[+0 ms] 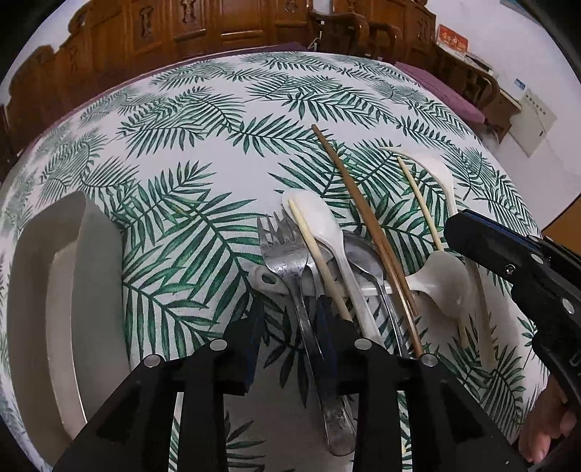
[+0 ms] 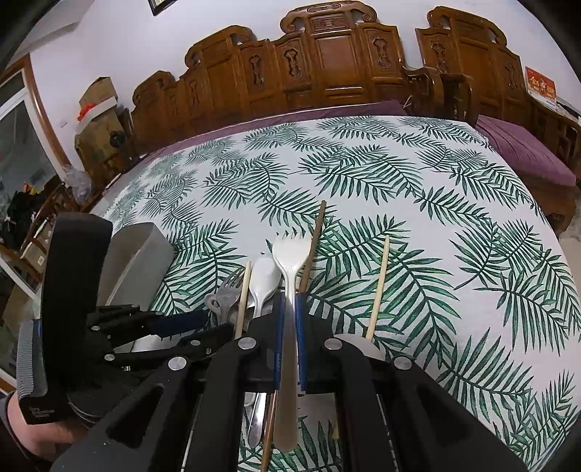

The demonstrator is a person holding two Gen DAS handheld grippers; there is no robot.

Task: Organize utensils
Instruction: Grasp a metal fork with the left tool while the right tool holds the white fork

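Currently, in the left wrist view, the left tongs (image 1: 288, 319) are spread around the metal fork (image 1: 287, 261) handle in the bench (image 1: 203, 152) pile, lined up for a grasp beside the white tray (image 1: 47, 290). In the right wrist view, the right tongs (image 2: 289, 326) are pinched on the white plastic fork (image 2: 290, 276), apparently lifted out for sorting.

Counter (image 2: 417, 188), under a white cloth printed with green fern leaves. Carved wooden bench (image 2: 326, 69) behind it, with purple cushion (image 2: 523, 152). Cardboard boxes (image 2: 96, 112) stacked at far left. Red calendar (image 2: 540, 87) against the white wall (image 1: 508, 21).
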